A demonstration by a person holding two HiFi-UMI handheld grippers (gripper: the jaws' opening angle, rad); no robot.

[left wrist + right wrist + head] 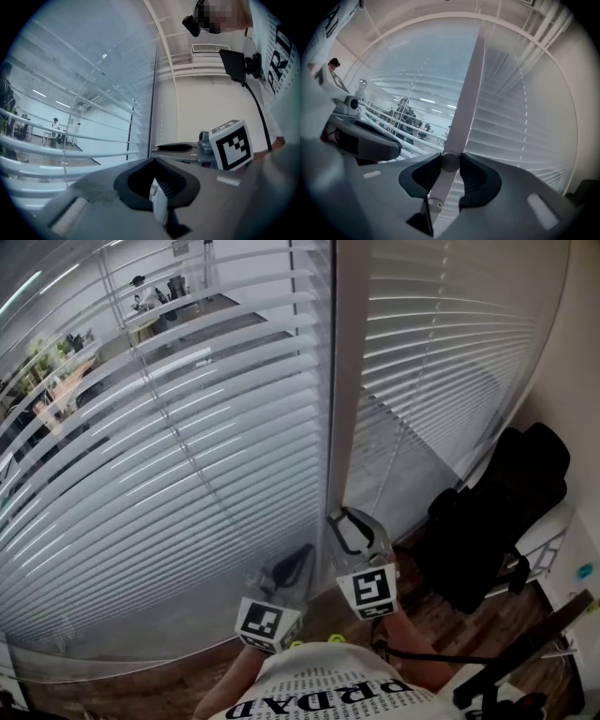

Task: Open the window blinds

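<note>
White slatted blinds (169,456) cover the window ahead, with a second panel (450,343) to the right; the slats lie tilted, and an office shows between them. A pale tilt wand (468,93) hangs in front of them. My right gripper (450,163) is shut on the wand's round collar, and the wand's lower end pokes out below the jaws. In the head view this gripper (352,531) points at the foot of the upright strip between the panels. My left gripper (298,561) sits just left of it; its jaws (154,161) meet at the tips, holding nothing that I can see.
A black bag on a chair (497,512) stands close at the right, against the wall. Wooden floor (487,624) shows below it. A black cable (422,657) runs by my right forearm. People stand in the office beyond the glass (405,115).
</note>
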